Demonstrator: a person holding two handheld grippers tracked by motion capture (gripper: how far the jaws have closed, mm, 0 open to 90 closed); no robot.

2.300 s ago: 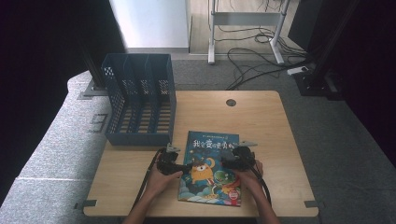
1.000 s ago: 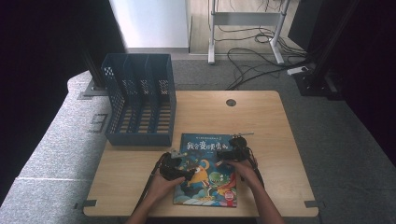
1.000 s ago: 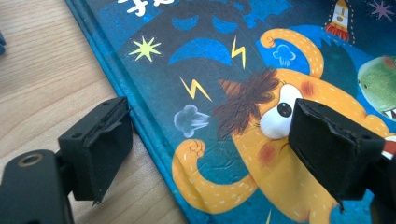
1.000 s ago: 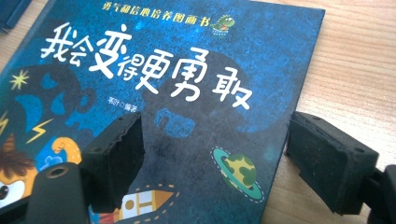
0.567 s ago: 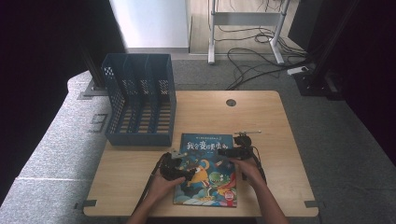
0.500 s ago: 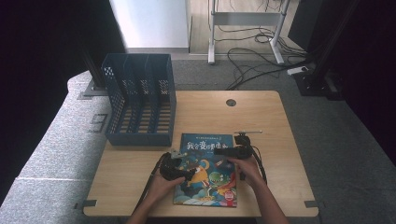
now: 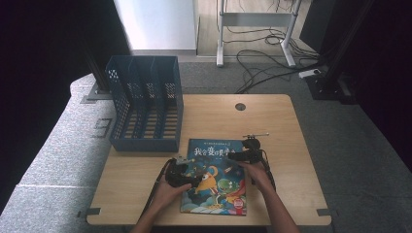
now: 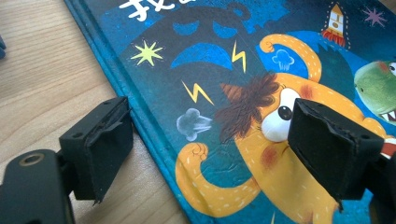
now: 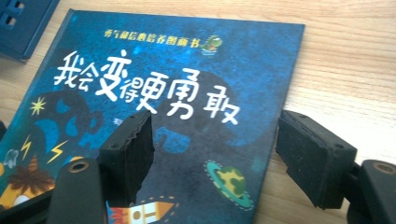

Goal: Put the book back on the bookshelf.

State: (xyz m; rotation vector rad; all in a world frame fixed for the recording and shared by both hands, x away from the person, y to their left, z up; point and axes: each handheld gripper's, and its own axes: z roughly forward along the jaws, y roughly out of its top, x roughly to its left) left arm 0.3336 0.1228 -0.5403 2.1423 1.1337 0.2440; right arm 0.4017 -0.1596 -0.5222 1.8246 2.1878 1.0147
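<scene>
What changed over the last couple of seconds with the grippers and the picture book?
The right gripper slid up along the book's right edge toward its top corner and now straddles that edge, open. The left gripper shifted slightly inward over the spine edge, also open. Book, blue file rack and table stayed put.

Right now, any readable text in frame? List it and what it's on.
"我会变得更勇敢": large white title on the blue picture book's cover, flat on the light wooden table.
Small yellow line above the title: too blurred to read.
Red badge at the cover's lower corner: too small to read.
Blue plastic file rack: no text visible.
</scene>
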